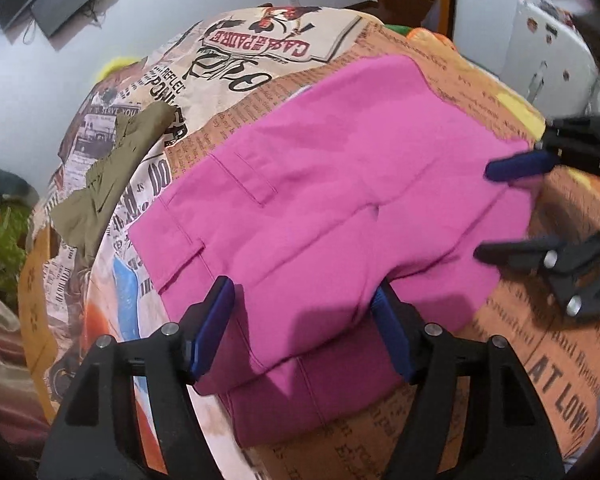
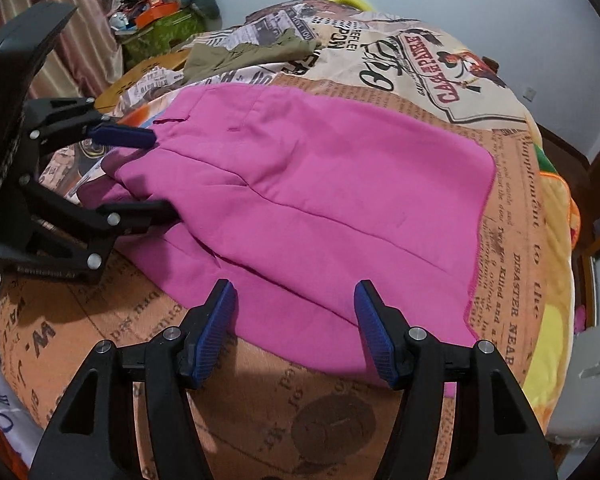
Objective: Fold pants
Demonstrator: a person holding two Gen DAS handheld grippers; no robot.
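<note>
A bed with a newspaper-print cover (image 1: 560,380) fills the scene. The pink pants (image 1: 340,200) are laid flat on it, already folded over into a compact stack. The left gripper (image 1: 304,320) is held with jaws apart over the near edge; the right gripper (image 2: 296,320) is likewise spread, nothing gripped. Perhaps one last fold or smoothing is left.

Pink pants (image 2: 320,184), olive garment (image 2: 252,54) on newsprint bedspread (image 2: 260,400)

pants (image 1: 340,184) on bedspread (image 1: 548,380) | second garment (image 1: 100,188) behind, apart
</note>
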